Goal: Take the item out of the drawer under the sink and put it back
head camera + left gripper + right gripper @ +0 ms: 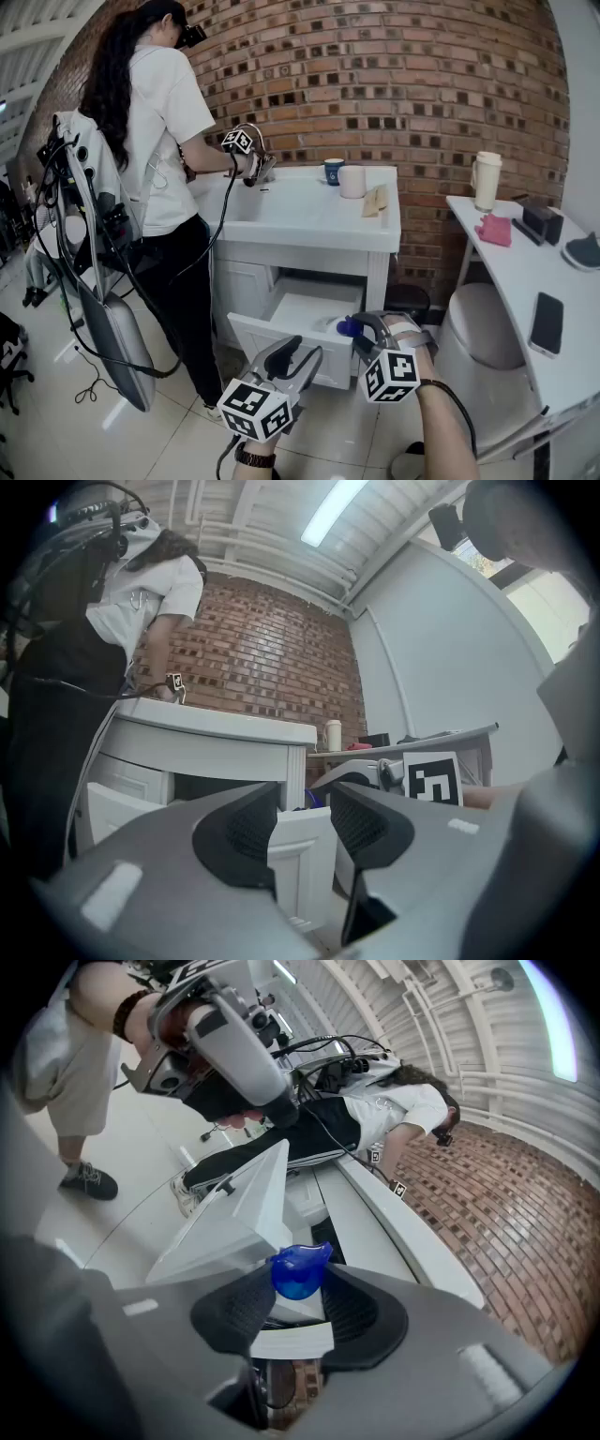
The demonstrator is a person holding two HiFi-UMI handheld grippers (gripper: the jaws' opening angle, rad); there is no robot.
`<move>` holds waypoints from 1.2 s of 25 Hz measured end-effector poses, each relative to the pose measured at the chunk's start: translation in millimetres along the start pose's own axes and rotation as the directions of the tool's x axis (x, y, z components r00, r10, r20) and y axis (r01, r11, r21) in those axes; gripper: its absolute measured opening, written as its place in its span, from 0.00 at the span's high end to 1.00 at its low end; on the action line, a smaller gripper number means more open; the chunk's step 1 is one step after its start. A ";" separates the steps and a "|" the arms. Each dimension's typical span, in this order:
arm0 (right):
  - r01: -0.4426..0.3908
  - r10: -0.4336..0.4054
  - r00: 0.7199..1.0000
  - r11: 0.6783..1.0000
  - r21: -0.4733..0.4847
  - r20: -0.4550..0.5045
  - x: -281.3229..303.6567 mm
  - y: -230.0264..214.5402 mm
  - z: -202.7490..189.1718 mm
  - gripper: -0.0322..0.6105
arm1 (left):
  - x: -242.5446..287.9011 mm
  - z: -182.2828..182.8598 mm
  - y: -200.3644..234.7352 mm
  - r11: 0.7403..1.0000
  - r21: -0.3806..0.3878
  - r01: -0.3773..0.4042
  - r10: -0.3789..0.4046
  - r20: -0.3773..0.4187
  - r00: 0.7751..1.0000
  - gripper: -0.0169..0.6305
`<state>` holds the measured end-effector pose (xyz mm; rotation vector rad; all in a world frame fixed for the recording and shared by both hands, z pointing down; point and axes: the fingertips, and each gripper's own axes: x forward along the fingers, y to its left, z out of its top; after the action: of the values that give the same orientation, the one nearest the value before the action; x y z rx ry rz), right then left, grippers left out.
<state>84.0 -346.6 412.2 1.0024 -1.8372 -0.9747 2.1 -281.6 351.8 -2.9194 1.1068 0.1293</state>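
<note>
The white drawer point(281, 339) under the sink point(309, 225) stands pulled out. My right gripper point(354, 330) hovers over the drawer's right part, shut on a small blue item point(348, 326). The right gripper view shows the blue item point(298, 1270) pinched between the pads of that gripper point(298, 1286), with the drawer point(234, 1213) beyond it. My left gripper point(302, 354) hangs low in front of the drawer's front panel, open and holding nothing. In the left gripper view, the drawer front point(300, 846) shows through the gap of the left gripper point(305, 810).
Another person point(159, 150) with a cabled backpack rig stands at the sink's left and works with a gripper point(246, 150) at the basin. Two cups point(345, 176) sit on the counter. A white side table point(525, 281) with a phone point(547, 323) and a round white bin point(483, 328) stand at right.
</note>
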 end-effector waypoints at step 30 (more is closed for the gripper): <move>0.072 -0.410 0.866 0.669 0.740 0.285 -61.6 -130.6 34.6 0.72 | -14.4 14.0 8.8 0.999 -0.039 0.005 -0.003 0.061 0.998 0.67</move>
<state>109.7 -333.9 266.5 1.6442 -2.6125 -0.6475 -15.5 -278.0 339.2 -2.9297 1.1025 0.2407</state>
